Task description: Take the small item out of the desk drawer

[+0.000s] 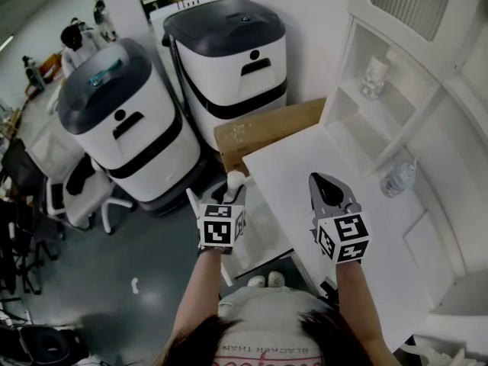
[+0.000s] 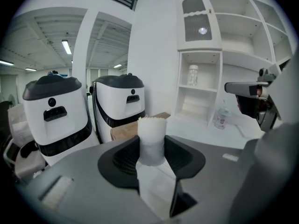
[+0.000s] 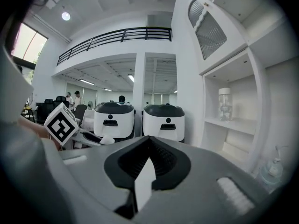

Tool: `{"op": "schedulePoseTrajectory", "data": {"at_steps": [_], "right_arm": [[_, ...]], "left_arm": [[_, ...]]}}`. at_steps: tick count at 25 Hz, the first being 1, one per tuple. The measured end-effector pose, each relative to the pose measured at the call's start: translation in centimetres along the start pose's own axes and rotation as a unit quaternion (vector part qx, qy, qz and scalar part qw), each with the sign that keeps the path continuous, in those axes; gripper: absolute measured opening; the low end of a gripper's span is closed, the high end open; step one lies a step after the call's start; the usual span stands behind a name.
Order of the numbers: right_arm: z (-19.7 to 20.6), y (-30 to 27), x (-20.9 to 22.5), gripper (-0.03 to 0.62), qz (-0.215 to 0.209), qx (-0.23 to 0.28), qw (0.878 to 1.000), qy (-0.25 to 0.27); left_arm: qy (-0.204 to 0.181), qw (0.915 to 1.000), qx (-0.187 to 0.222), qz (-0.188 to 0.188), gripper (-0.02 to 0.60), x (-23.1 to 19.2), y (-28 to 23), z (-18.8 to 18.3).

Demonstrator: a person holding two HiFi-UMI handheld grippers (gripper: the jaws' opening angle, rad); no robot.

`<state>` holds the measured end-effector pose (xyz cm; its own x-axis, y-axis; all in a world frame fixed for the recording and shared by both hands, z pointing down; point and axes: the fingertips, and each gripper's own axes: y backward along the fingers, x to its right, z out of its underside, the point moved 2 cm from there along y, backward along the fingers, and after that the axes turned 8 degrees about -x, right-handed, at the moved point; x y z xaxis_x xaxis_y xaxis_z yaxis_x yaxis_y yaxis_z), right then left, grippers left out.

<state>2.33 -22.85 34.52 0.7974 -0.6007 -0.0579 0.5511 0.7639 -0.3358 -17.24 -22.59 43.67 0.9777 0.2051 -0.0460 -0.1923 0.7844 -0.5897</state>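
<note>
A small white cylinder point(image 1: 235, 178) with a fuzzy top stands upright between the jaws of my left gripper point(image 1: 231, 191), which is shut on it above the open white drawer point(image 1: 267, 235) at the desk's left edge. In the left gripper view the cylinder point(image 2: 152, 136) fills the gap between the dark pads. My right gripper point(image 1: 329, 183) hovers over the white desk point(image 1: 290, 166), jaws shut with nothing between them. It shows in the left gripper view as the right gripper point(image 2: 252, 94). The right gripper view shows the left gripper's marker cube point(image 3: 60, 123) and the white cylinder point(image 3: 106, 140).
Two white-and-black machines point(image 1: 126, 124) point(image 1: 229, 56) stand left of the desk, with a cardboard box point(image 1: 267, 128) against its edge. A white shelf unit point(image 1: 358, 120) holds a jar point(image 1: 375, 76). A clear bottle point(image 1: 398, 178) stands on the desk. Office chairs point(image 1: 84, 193) are at the left.
</note>
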Motion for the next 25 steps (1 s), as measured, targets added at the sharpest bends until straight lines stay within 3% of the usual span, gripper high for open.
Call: {"op": "schedulePoseTrajectory", "data": {"at_steps": [11,15,25], "right_arm": [[-2.9,0.1,1.0,0.002,0.007,0.037,0.999,0.016],[-3.7,0.4,1.1,0.002,0.010,0.051,0.998,0.018],[-6.1,0.8,0.8,0.002,0.012,0.082,0.996,0.039]], "left_arm": [[-0.031,0.9934,0.110,-0.008,0.181,0.2,3.0,-6.3],[-0.026,0.9895,0.142,-0.002,0.181,0.2,4.1,-7.9],[-0.060,0.9677,0.245,-0.012,0.181,0.8,8.0,-12.0]]}}
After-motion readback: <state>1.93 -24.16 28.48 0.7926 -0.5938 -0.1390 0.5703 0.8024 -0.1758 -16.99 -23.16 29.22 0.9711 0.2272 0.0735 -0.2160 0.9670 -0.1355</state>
